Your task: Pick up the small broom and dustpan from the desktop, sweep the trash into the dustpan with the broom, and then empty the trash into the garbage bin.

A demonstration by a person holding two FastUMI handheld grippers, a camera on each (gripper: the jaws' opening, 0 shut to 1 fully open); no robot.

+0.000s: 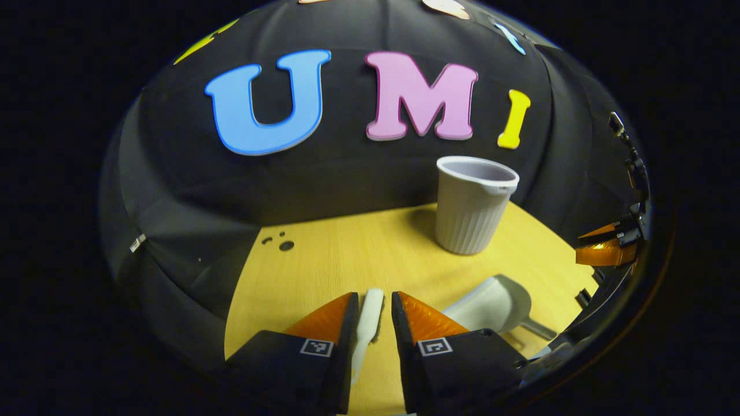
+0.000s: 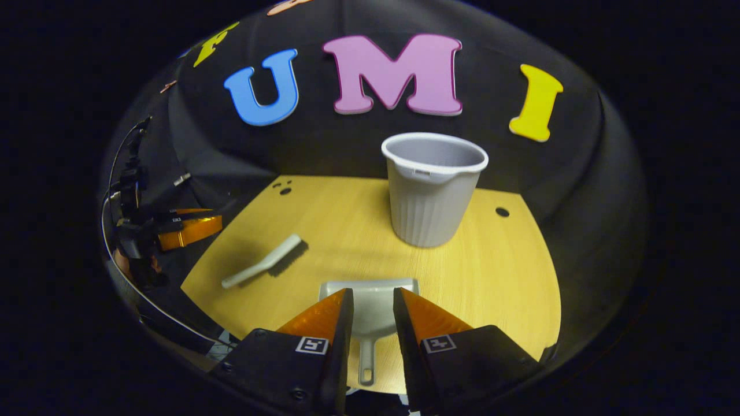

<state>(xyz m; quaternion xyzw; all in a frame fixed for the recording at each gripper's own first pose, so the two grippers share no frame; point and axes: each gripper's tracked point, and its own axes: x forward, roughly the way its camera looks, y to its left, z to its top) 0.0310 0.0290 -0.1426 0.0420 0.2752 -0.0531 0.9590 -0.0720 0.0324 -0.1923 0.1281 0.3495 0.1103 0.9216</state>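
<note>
Two grippers: both spread apart, neither grasping anything yet.
Left gripper (image 1: 371,303): lower centre of left gripper view; broom (image 1: 367,323) lies between its parted fingers, apparently untouched.
Right gripper (image 2: 370,300): lower centre of right gripper view; dustpan (image 2: 370,309) flat on desk (image 2: 509,271), handle running back between the fingers.
Bin (image 2: 432,188): upright, upper centre, beyond the dustpan.
Trash: none I can make out.
Risk, broom: thin and low; closing too high would probably skid it away.
Risk, dustpan: slim handle; an off-centre pinch could twist the pan.
</note>
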